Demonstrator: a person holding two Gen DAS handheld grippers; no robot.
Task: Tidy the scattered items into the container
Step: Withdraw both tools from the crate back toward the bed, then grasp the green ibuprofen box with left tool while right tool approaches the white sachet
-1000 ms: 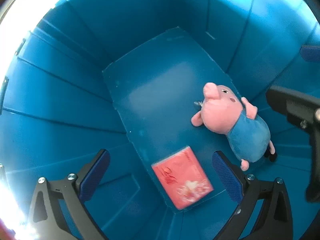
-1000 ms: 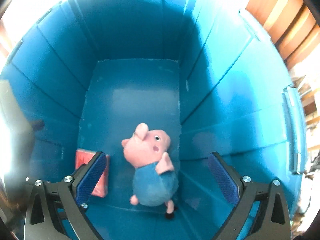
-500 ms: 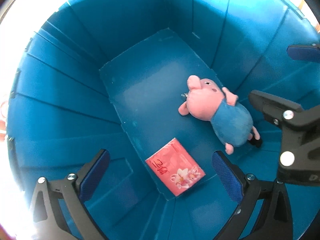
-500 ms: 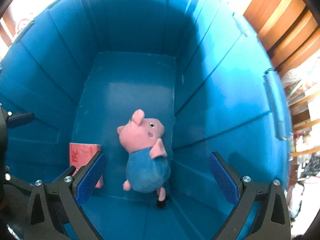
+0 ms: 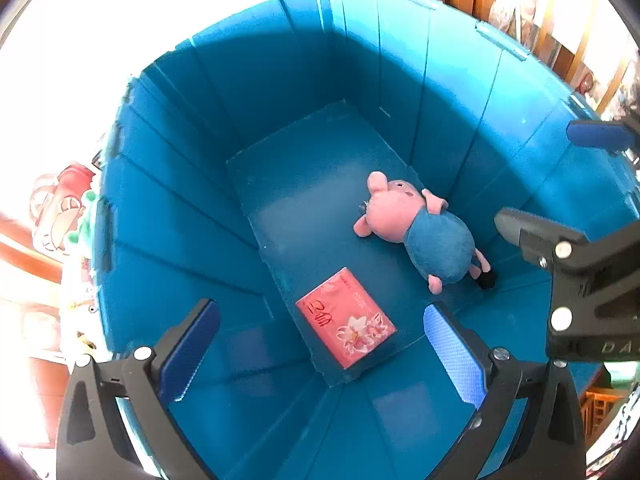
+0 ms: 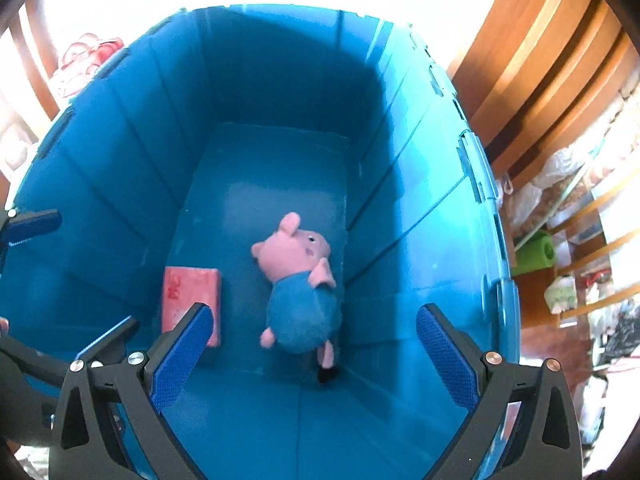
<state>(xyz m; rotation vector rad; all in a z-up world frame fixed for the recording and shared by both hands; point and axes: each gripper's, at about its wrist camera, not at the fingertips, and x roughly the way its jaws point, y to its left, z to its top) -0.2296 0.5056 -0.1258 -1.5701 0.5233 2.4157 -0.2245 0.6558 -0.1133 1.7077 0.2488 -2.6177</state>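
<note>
A deep blue plastic bin (image 5: 208, 208) (image 6: 424, 208) fills both wrist views. On its floor lies a pink pig plush in a blue shirt (image 5: 416, 228) (image 6: 300, 284), on its side near the right wall. Beside it rests a flat red tissue pack with a flower print (image 5: 346, 316) (image 6: 190, 292). My left gripper (image 5: 320, 348) hangs open above the bin, holding nothing. My right gripper (image 6: 310, 352) is also open and empty above the plush. The right gripper's fingers (image 5: 560, 248) show at the right edge of the left wrist view.
Outside the bin's left rim sits a red and white toy (image 5: 64, 204) (image 6: 88, 56). Wooden furniture (image 6: 540, 60) stands to the right, with cluttered shelves (image 6: 568, 240) holding bags and a green roll.
Both grippers have risen out of the bin. The plush and tissue pack look smaller, and the bin's rim and the room around it have come into view.
</note>
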